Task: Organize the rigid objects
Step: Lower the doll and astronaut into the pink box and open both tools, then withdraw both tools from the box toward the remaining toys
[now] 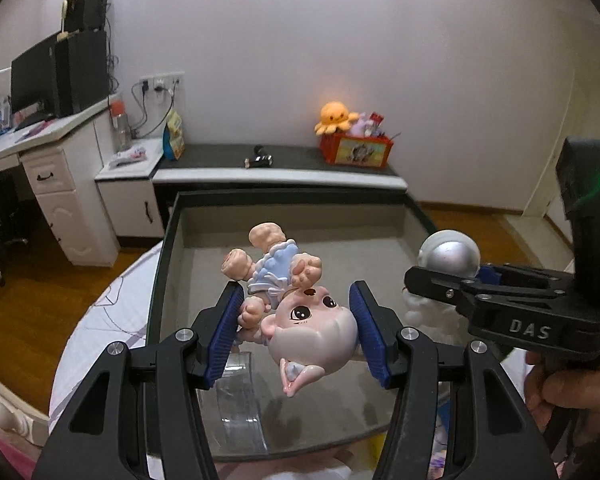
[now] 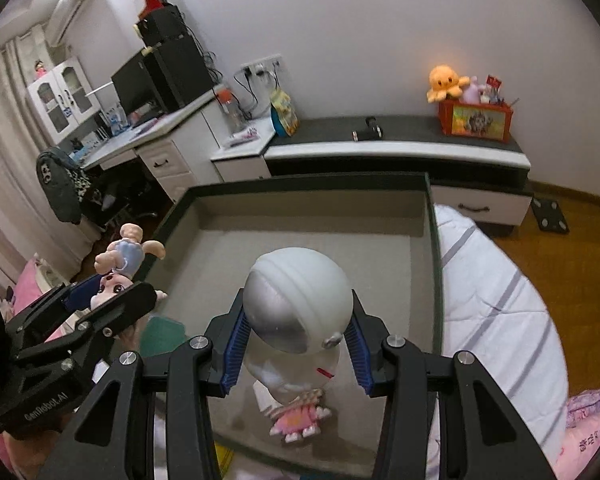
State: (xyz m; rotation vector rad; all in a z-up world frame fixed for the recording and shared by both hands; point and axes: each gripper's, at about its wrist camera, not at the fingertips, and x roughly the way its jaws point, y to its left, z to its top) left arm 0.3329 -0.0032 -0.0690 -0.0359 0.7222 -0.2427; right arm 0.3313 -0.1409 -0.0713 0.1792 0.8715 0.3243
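- Hanging upside down between the blue pads of the left tool, a pink-faced doll in a pale blue dress has its grey-haired head pinched at both sides and its legs pointing up and away.
- Seen from the right wrist, the same doll sits clamped in the left tool at the left edge of the tray, held above it.
- The right tool is closed partway on a white and silver astronaut figure, its pads pressing the sides of the round helmet; a small pink-clad figure shows just under the astronaut, blurred.
- From the left wrist the astronaut appears at the right, gripped in the right tool, with a hand on the handle below.
- Both toys hang over a shallow grey tray with a dark rim, which lies on a bed with a white striped quilt.
- A clear plastic piece lies on the tray floor under the left tool.
- Beyond the tray stands a low dark-topped counter carrying a red box of plush toys with an orange octopus on it.
- A desk with a monitor stands at the left.
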